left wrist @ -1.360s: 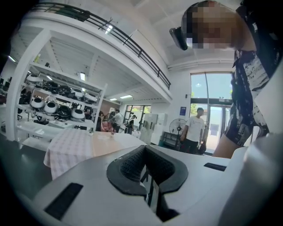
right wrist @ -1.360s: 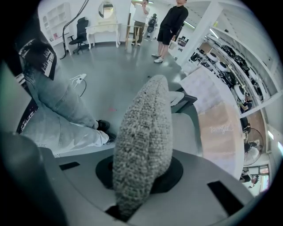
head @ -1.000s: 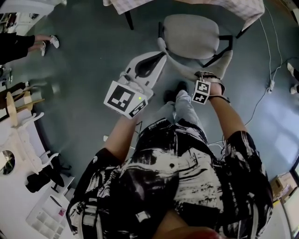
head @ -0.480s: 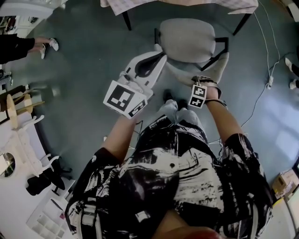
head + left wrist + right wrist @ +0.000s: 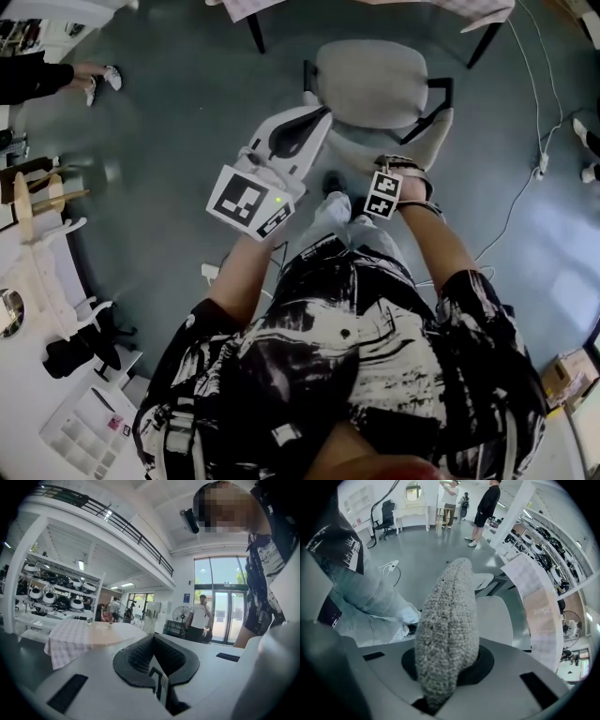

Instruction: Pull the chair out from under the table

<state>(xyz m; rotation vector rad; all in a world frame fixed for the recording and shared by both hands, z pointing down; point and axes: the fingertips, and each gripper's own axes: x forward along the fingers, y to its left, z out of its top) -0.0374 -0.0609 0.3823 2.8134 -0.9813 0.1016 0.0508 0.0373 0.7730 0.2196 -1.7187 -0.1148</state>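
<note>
Since 1 second ago the chair has come further out from the table edge. Right gripper is closed on its grey backrest top. Left gripper is closed, empty, beside the seat. Print on the tabletop is unreadable.

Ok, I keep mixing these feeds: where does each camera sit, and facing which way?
Head view: on the head, steeply down at chair and floor; torso, arms, left gripper, right gripper show.
Left gripper view: on left gripper, level toward table; its shut jaws, torso show.
Right gripper view: on right gripper, down along the chair back it clamps; jeans show.
Shared: chair, in head and right gripper views.
</note>
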